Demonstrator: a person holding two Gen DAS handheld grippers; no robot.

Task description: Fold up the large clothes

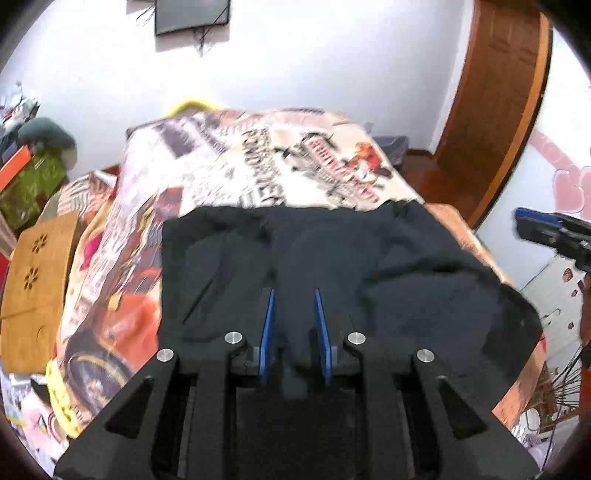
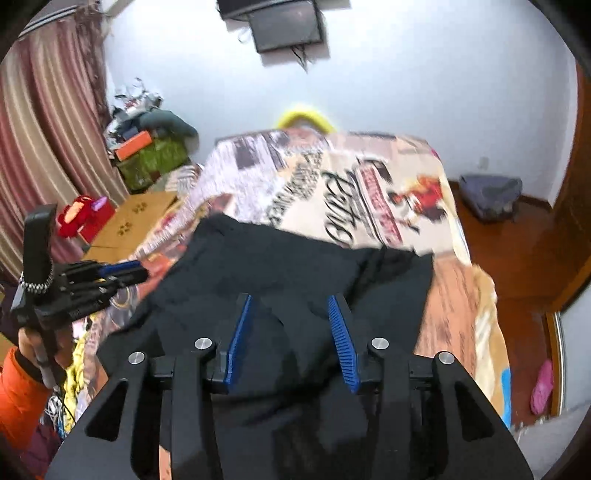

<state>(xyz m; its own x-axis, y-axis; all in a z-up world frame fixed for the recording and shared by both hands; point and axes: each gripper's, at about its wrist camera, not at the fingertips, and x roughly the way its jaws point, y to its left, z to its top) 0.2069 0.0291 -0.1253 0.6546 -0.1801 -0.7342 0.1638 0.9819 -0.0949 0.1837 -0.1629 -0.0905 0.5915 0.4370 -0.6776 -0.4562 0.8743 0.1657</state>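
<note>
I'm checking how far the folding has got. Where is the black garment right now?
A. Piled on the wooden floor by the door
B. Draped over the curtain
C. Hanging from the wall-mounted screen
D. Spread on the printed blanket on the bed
D: the black garment lies spread across the printed blanket in both wrist views.

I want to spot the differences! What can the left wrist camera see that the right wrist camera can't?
Only the left wrist view shows pink heart shapes on the right wall and a wooden door.

Only the right wrist view shows striped curtains, a red toy, a pink slipper on the floor and an orange sleeve.

Both show the black garment lying on the printed blanket, the dark screen on the wall, and the yellow thing behind the bed. Each view also catches the other gripper at its edge.
</note>
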